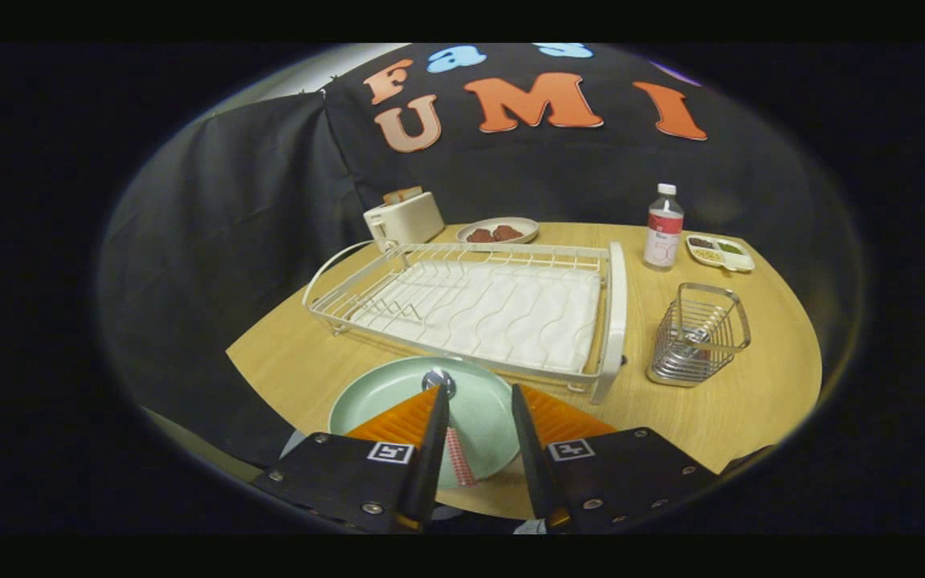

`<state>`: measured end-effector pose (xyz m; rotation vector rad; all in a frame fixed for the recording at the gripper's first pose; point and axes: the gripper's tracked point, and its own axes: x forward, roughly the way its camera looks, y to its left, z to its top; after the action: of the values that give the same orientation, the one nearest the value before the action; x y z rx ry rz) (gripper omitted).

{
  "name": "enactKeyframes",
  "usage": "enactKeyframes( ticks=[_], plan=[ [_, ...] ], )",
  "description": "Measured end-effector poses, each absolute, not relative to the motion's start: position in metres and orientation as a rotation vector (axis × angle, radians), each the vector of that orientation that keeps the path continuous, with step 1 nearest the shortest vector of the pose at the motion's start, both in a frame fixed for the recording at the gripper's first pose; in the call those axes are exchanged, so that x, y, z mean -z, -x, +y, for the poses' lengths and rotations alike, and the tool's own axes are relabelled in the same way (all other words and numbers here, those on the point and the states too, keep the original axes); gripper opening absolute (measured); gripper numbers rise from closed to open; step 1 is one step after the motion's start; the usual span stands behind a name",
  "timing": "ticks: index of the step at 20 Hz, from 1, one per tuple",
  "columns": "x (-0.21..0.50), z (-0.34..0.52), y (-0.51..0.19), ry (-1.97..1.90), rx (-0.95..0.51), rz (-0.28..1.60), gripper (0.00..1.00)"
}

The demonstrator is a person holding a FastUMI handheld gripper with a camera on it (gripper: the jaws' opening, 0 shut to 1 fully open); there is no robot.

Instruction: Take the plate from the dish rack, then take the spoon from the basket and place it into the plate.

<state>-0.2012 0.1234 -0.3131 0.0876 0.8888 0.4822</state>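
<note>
The gripper (pixel 474 417) hangs over the near edge of the table (pixel 751 401), its fingers spread apart and pressing on nothing. Between them lies the spoon (pixel 448 425), bowl toward the far side, resting in the pale green plate (pixel 478 401). Just beyond the plate sits the white dish rack (pixel 615 313). To its right stands the wire basket (pixel 699 333), with a bottle (pixel 662 226) farther back.
</note>
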Motion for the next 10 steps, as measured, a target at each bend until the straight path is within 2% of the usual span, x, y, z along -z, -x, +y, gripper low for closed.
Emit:
enactKeyframes(
  ticks=[3,10],
  plan=[
    [0.282,0.11,0.177,-0.073,-0.446,0.803,0.55],
    [0.195,0.069,0.117,-0.07,-0.33,0.575,0.85]
  ],
)
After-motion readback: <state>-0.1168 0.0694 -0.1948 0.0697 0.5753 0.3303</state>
